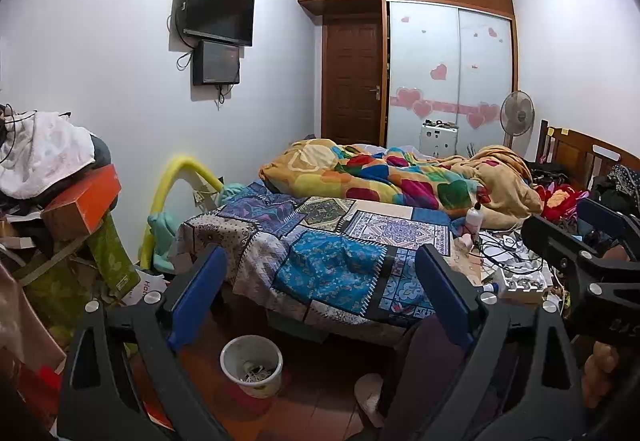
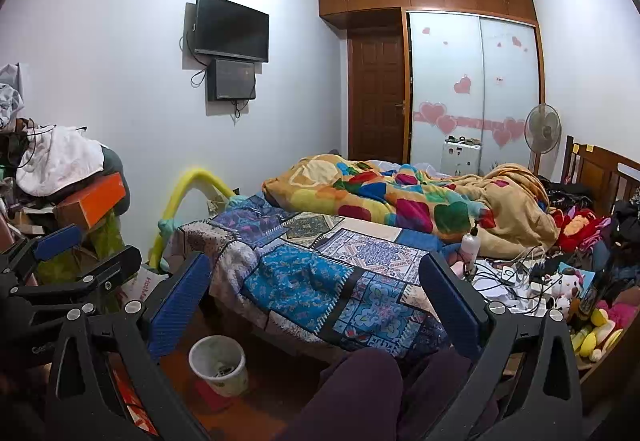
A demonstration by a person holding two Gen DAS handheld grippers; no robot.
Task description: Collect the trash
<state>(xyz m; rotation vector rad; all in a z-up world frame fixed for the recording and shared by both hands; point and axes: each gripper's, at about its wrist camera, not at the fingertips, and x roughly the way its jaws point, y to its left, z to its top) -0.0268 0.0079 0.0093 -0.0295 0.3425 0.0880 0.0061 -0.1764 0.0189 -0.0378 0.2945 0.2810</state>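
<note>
Hovering spread and empty, left claw and right claw | white wastebasket on the floor below them, beside the bed's foot, holding what may be paper scraps | patchwork bedspread beyond | cables and white bottle on bed | wardrobe farthest.

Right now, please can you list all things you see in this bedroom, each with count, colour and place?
waste bin: 1, white, on the floor beside the bed, scraps inside
patchwork cover: 1, blue and purple, near end of the bed
quilt: 1, orange with coloured hearts, far end of the bed
bottle: 1, white, on the bed
screens: 2, black, on the wall
fan: 1, white, by the wardrobe
orange box: 1, on the pile
left gripper: open, empty
right gripper: open, empty
</note>
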